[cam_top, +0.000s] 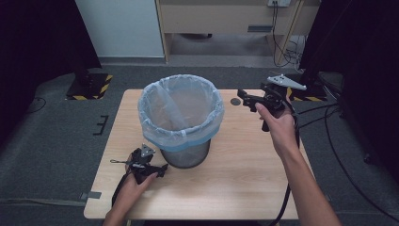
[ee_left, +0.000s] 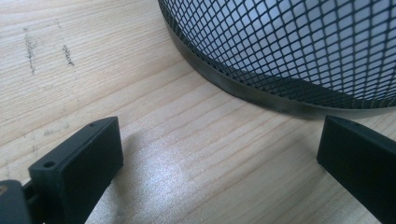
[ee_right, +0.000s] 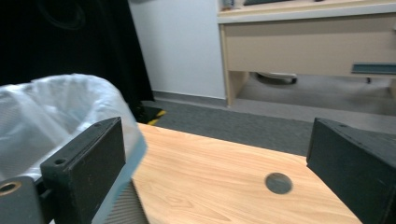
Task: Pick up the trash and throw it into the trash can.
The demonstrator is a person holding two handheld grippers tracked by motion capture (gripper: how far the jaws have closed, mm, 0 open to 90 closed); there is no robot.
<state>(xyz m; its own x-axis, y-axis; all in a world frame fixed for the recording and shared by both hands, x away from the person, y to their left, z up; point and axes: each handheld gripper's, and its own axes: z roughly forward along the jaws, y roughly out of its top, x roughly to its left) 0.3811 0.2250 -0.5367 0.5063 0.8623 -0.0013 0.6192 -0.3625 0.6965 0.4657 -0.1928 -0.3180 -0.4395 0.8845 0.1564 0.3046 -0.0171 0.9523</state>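
Observation:
A black mesh waste bin (cam_top: 182, 123) lined with a pale blue bag (cam_top: 207, 109) stands in the middle of the wooden table (cam_top: 235, 169). My left gripper (cam_top: 162, 170) lies low on the table by the bin's near-left base, jaws open and empty. In the left gripper view the bin's mesh wall (ee_left: 299, 42) curves just ahead of the left gripper (ee_left: 219, 158). My right gripper (cam_top: 243, 98) is held above the table's far right, open and empty, pointing left toward the bin's rim. In the right gripper view the bag's edge (ee_right: 51, 112) lies at the left, behind one jaw of the right gripper (ee_right: 219, 163).
A small dark round mark (cam_top: 235, 101) sits on the table near the far edge, also seen as a dark spot (ee_right: 278, 183). Beyond the table are grey carpet, a wooden desk (cam_top: 226, 19), cables (cam_top: 287, 47) and black stands with hazard tape (cam_top: 89, 87).

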